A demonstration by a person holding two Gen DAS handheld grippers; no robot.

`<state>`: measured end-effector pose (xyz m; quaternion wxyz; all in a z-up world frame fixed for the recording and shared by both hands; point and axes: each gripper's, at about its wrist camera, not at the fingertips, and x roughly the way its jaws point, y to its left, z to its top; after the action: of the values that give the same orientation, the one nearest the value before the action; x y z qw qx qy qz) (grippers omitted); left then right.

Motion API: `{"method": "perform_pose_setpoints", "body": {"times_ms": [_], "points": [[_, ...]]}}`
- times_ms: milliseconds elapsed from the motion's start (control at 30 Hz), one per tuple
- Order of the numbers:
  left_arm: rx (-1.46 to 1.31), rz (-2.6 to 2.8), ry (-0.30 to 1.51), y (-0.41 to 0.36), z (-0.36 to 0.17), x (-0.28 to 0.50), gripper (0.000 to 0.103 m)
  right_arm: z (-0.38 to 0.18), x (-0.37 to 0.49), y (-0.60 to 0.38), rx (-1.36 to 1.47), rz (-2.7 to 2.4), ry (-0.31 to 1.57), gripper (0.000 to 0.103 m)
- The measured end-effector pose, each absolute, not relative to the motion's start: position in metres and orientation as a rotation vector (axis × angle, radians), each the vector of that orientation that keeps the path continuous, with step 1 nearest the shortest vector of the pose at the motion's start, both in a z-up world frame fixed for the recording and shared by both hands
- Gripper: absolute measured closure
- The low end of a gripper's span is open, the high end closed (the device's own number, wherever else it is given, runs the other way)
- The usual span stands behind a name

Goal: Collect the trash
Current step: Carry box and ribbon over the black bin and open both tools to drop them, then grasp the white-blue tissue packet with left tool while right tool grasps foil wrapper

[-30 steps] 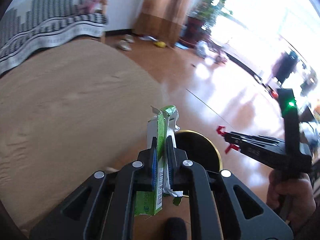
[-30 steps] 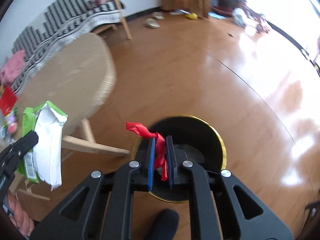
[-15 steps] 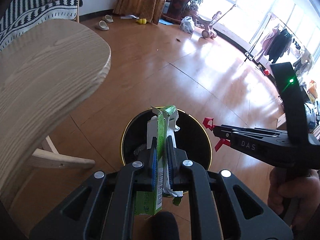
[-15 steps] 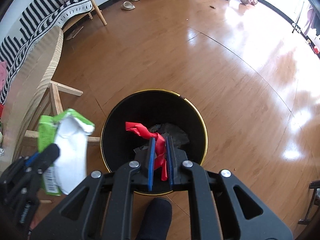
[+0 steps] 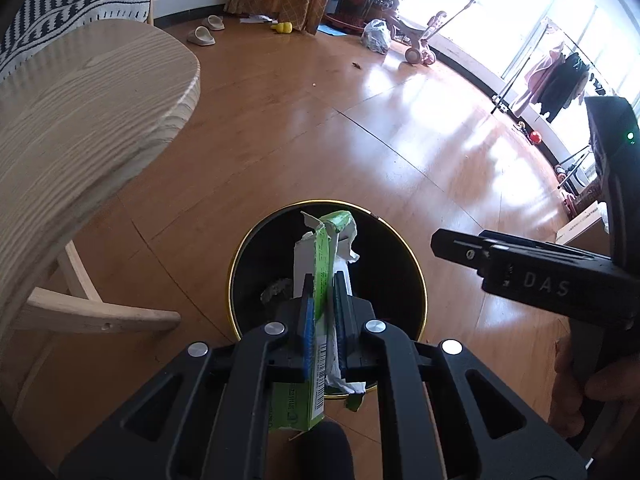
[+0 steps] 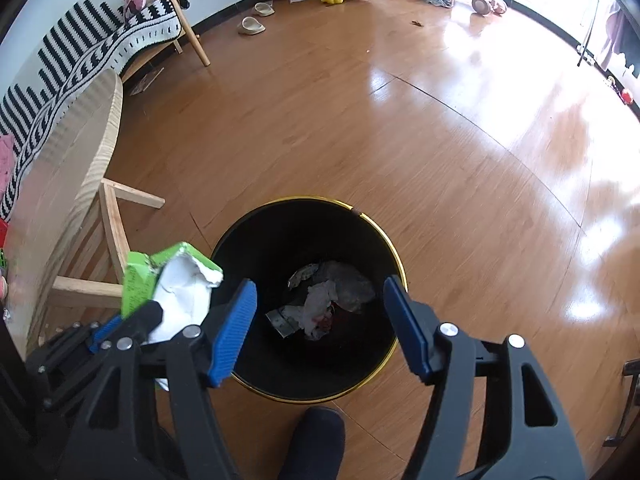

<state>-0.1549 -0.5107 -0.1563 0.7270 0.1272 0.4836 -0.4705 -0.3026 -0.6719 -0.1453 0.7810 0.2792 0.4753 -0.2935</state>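
Observation:
A black bin with a gold rim (image 6: 304, 200) stands on the wooden floor, with crumpled paper and a bit of red (image 6: 320, 312) lying at its bottom. My right gripper (image 6: 320, 284) hangs over the bin's mouth. Its jaws are opening and nothing is between the blue pads (image 6: 236, 332). My left gripper (image 5: 323, 280) is shut on a torn green-and-white carton (image 5: 320, 248) and holds it upright over the bin (image 5: 384, 264). From the right wrist the carton (image 6: 176, 288) shows just left of the rim. The right gripper (image 5: 440, 242) reaches in from the right.
A round wooden table (image 5: 80, 112) on light legs (image 5: 92, 312) stands close to the left of the bin. A bench with a striped cover (image 6: 80, 52) and slippers (image 6: 252, 24) lie further back. A dark shoe (image 6: 312, 440) is at the bin's near side.
My right gripper's jaws have spread apart and the red scrap they pinched is gone from between them. The left gripper with the carton has come down over the bin.

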Motion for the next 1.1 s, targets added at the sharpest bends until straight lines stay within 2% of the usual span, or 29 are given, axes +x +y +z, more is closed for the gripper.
{"method": "perform_pose_setpoints", "body": {"times_ms": [100,133,200,233,267,467,733,933,1100], "points": [[0.275,-1.047,1.09,-0.515,-0.162,-0.153,0.094,-0.144,-0.305,-0.674,0.601,-0.646,1.019,0.036],[0.277,-1.046,1.094,-0.516,-0.164,-0.154,0.09,-0.143,-0.305,-0.675,0.602,-0.652,1.015,0.035],[0.283,-1.042,1.095,-0.517,-0.166,-0.155,0.069,-0.142,-0.308,-0.676,0.606,-0.657,1.008,0.034],[0.283,-1.042,1.089,-0.518,-0.165,-0.157,0.046,-0.141,-0.309,-0.677,0.609,-0.66,1.002,0.032],[0.281,-1.039,1.07,-0.517,-0.163,-0.159,0.031,-0.139,-0.309,-0.677,0.611,-0.662,0.996,0.031],[0.282,-1.036,1.026,-0.505,-0.144,-0.16,0.018,-0.121,-0.304,-0.669,0.599,-0.667,0.948,0.024],[0.244,-0.964,0.96,-0.45,-0.097,-0.131,0.011,-0.08,-0.263,-0.621,0.508,-0.588,0.887,0.023],[0.155,-0.787,0.923,-0.364,-0.058,-0.075,0.01,-0.057,-0.198,-0.557,0.447,-0.431,0.872,0.023],[0.06,-0.598,0.889,-0.261,-0.033,-0.018,0.01,-0.045,-0.126,-0.478,0.372,-0.245,0.889,0.023]]}}
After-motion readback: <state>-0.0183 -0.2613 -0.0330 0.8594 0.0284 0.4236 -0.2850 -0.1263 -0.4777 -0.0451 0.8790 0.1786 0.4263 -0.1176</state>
